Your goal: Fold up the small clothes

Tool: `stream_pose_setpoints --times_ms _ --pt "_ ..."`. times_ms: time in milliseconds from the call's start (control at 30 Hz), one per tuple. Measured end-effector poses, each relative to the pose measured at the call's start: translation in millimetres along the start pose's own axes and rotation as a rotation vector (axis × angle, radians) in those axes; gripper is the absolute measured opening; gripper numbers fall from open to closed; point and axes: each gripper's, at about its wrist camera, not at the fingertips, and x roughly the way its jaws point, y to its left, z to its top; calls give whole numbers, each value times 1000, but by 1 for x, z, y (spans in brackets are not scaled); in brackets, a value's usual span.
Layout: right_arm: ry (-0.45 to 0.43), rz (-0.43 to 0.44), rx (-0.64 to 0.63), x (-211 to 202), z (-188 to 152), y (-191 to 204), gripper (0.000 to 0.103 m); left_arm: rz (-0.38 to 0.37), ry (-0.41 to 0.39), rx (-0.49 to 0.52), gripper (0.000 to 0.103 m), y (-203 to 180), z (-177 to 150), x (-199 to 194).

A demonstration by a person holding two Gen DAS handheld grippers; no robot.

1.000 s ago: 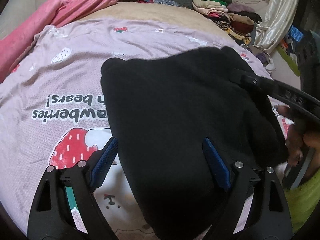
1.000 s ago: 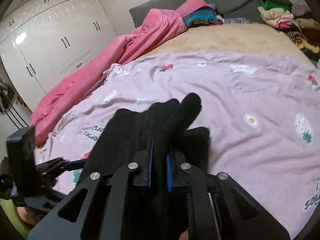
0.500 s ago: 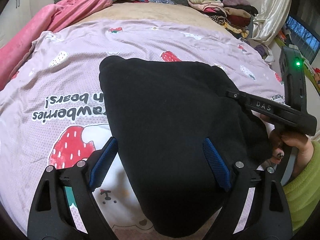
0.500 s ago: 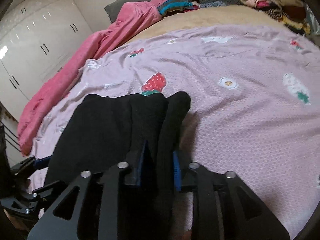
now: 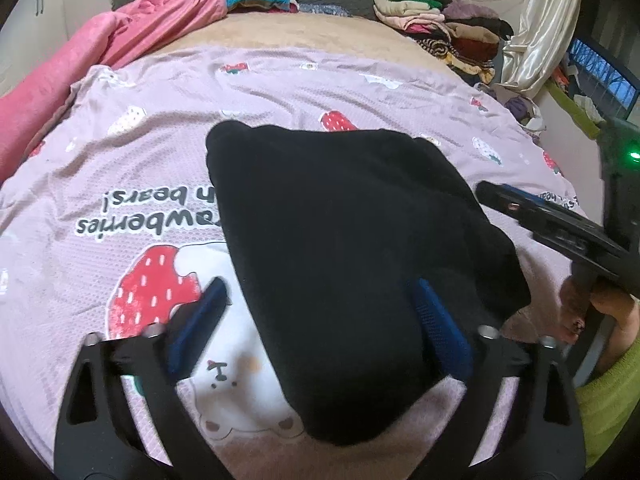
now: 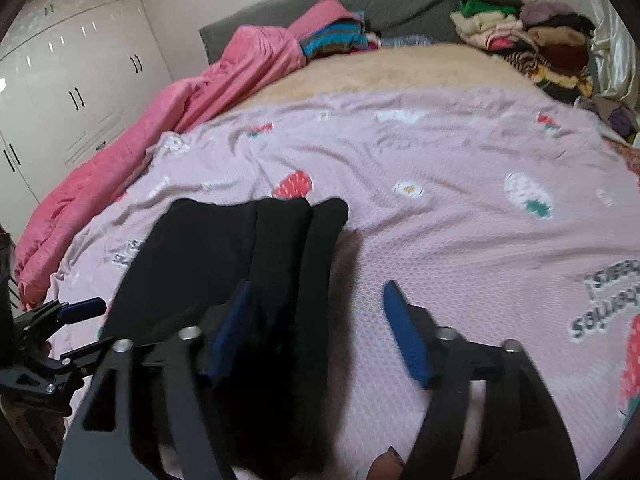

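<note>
Left tongs (image 5: 316,320): your jaws are spreading to their widest and grip nothing; the near end of the black garment (image 5: 340,248) lies on the bed between the blue pads without being pressed, so the cloth rests under its own weight.
Right tongs (image 6: 316,332): these jaws are opening too, and the garment's right edge (image 6: 280,300) lies slack beside the left pad; the pads do not pinch it, which reads as a release after laying a fold.
Your right hand (image 5: 592,308): it holds the right tool low at the garment's right side, just beside the cloth.
Black garment: folded into a compact slab, it lies on the pink strawberry sheet (image 5: 160,184), covering part of the bear print.
Likely stage: one fold looks laid down; another fold or a transfer may be left.
Far end of bed: stacks of clothes (image 5: 444,28) and a pink blanket (image 5: 120,36) sit well apart, leaving the folding area free.
</note>
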Motion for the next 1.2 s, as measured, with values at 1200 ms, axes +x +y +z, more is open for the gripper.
stream_pose_setpoints --times_ms 1200 --pt "-231 -174 -37 -159 -151 97 99 5 -191 6 93 33 -115 -109"
